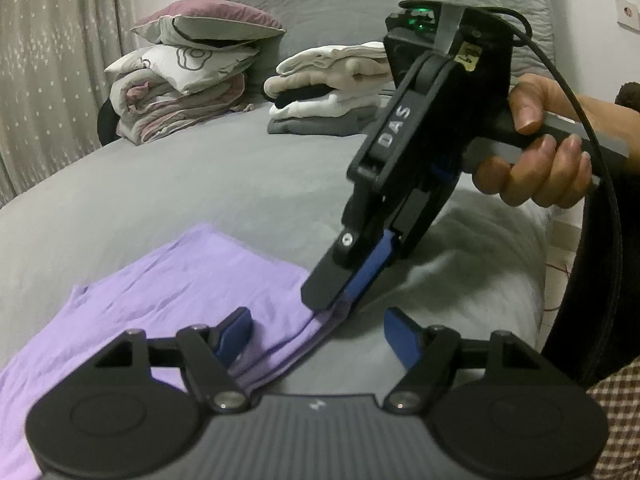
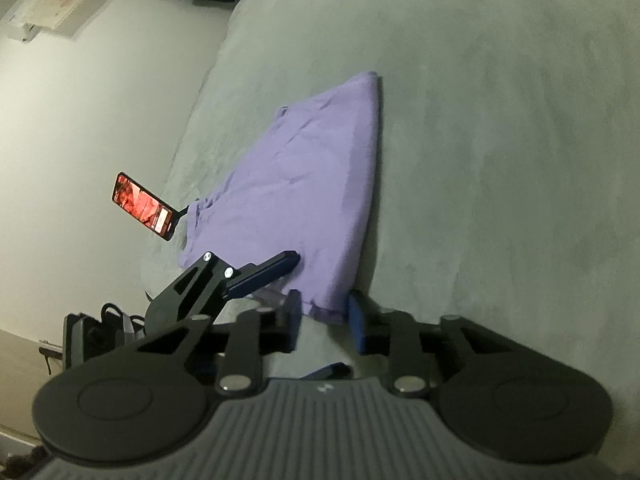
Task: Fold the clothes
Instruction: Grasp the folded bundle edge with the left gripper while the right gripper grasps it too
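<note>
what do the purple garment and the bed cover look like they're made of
Purple garment: thin, matte knit, probably cotton jersey; it lies limp with soft creases and stacked layers at the edge.
Bed cover: grey, matte, slightly napped, possibly fleece or microfibre; no sheen and no visible weave. Blur leaves both uncertain.

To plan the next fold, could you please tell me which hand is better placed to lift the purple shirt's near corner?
Right. The right tool already grips the shirt by its corner, while the left tool stands open over the shirt's edge, pressing on nothing.
</note>
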